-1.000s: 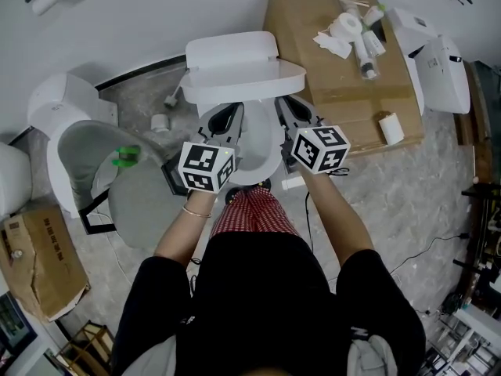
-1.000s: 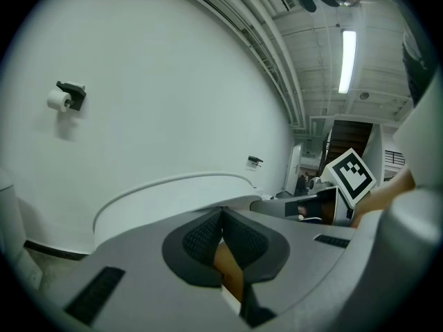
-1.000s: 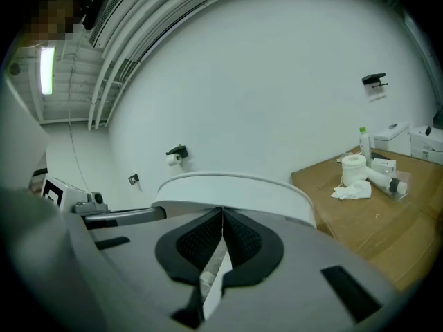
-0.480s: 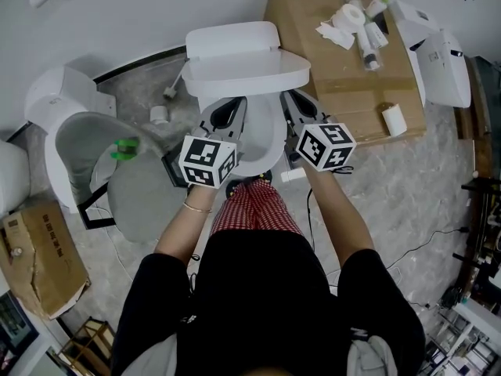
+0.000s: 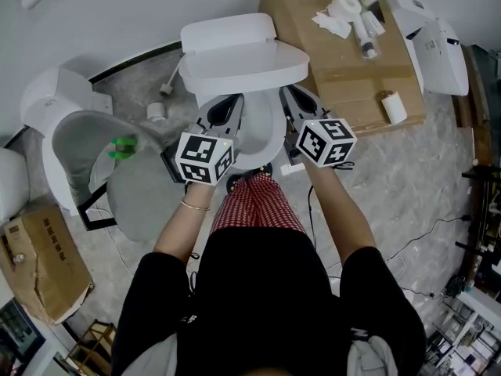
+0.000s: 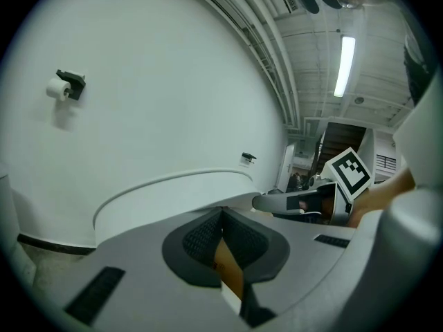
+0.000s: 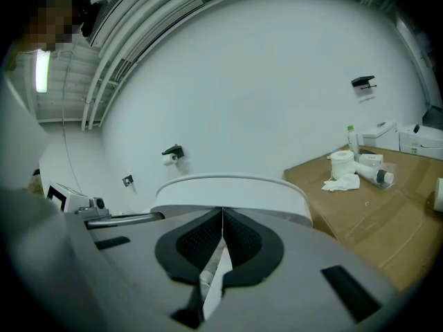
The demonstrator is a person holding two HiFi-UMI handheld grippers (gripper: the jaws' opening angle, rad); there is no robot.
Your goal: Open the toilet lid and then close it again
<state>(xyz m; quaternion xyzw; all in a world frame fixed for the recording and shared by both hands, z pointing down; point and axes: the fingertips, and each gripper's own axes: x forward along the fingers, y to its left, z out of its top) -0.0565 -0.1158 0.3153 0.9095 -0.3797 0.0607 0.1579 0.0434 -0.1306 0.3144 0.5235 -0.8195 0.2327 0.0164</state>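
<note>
— Both grippers, head view first: where are they?
— I have the left gripper [image 5: 221, 108] and the right gripper [image 5: 300, 100] on either side of the bowl [image 5: 262, 131], with their tips up at the front rim of the toilet lid [image 5: 243, 63]. The toilet stands at the floor's far edge, against the wall. The lid hangs part-raised in front of the tank [image 5: 227, 28], neither flat nor leaning back.
— Left gripper view?
— My jaws are pressed together with nothing between them. The lid's [image 6: 173, 194] curved rim sits just past the tips; I can't tell whether they touch it.
— Right gripper view?
— It's the same there: jaws closed on nothing, and the lid [image 7: 232, 189] rim just beyond them. The cardboard [image 7: 367, 213] with paper rolls [image 7: 340, 163] lies off to the right.
— Which step is this?
— I'd judge the lid is mid-swing, carried on the closed tips rather than pinched. I can't say from this whether it's being lifted or lowered. If lifting, both tips need to rise together and push the rim back until it rests by the tank. If lowering, I ease down evenly so it doesn't slam.
</note>
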